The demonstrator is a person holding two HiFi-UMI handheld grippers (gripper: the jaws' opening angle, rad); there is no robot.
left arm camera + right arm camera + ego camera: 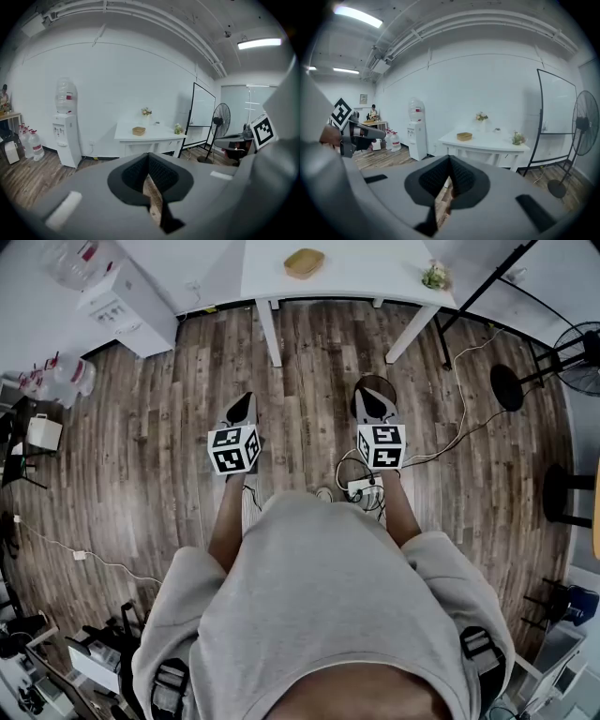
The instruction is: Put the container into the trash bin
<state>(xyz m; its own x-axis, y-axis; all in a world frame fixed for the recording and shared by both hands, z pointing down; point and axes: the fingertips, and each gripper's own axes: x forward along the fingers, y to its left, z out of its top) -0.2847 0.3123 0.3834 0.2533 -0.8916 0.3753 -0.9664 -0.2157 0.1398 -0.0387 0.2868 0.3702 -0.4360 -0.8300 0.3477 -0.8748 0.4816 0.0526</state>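
The container (304, 263) is a small tan box on a white table (366, 282) at the far side of the room. It also shows in the left gripper view (138, 131) and in the right gripper view (464, 136), well ahead of both grippers. My left gripper (246, 401) and right gripper (376, 401) are held side by side over the wooden floor, pointing towards the table. Both are shut with nothing in them, as seen along the left gripper (149, 157) and the right gripper (449, 159). A dark round thing (367, 383) on the floor is partly hidden behind the right gripper.
A water dispenser (127, 301) stands left of the table, with water bottles (66, 374) beside it. A small plant (434, 276) sits on the table's right end. A standing fan (581, 348) and a whiteboard (555, 103) are on the right. A power strip (361, 488) with cables lies near my feet.
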